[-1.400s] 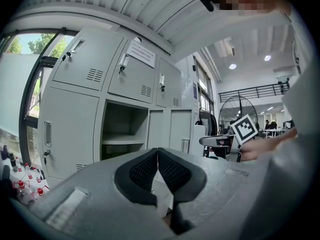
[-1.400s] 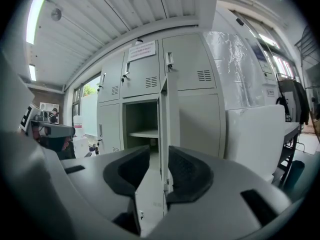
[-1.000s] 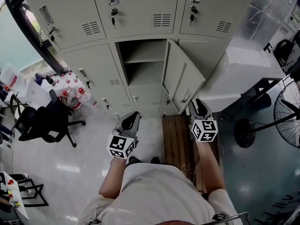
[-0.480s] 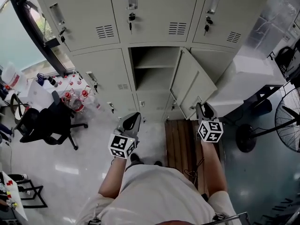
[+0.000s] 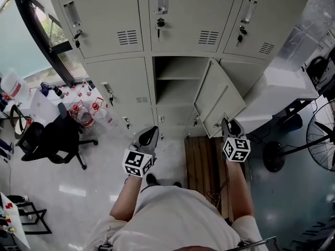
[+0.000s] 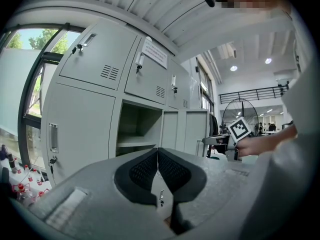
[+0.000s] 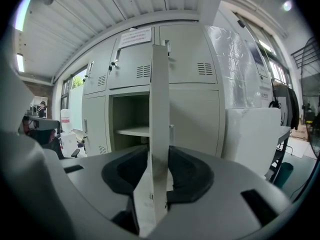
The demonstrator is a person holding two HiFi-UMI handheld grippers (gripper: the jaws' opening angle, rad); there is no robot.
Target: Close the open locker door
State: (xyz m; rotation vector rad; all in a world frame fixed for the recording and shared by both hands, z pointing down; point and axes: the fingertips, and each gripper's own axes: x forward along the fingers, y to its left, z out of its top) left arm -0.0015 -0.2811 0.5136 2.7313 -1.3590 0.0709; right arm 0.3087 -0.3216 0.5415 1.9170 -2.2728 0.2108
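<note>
The grey locker door (image 5: 217,95) stands half open, hinged at the right of its empty compartment (image 5: 175,82). My right gripper (image 5: 229,124) is at the door's free lower edge. In the right gripper view the door's edge (image 7: 160,84) stands upright between the jaws of this gripper (image 7: 159,169). The jaws have just been opening and lie close along both faces without clamping. My left gripper (image 5: 149,135) hangs left of the door in front of the lockers. Its pads (image 6: 145,171) meet with nothing between them.
A black office chair (image 5: 49,137) and several red-capped bottles (image 5: 86,109) stand at the left. A wooden pallet (image 5: 201,161) lies under my right arm. A white cabinet (image 5: 282,85) adjoins the lockers on the right, with a floor fan (image 5: 322,140) beyond it.
The lockers have slid down and grown in the head view as I came closer. The right gripper has stayed at the door's free edge. The left gripper has advanced a little.
</note>
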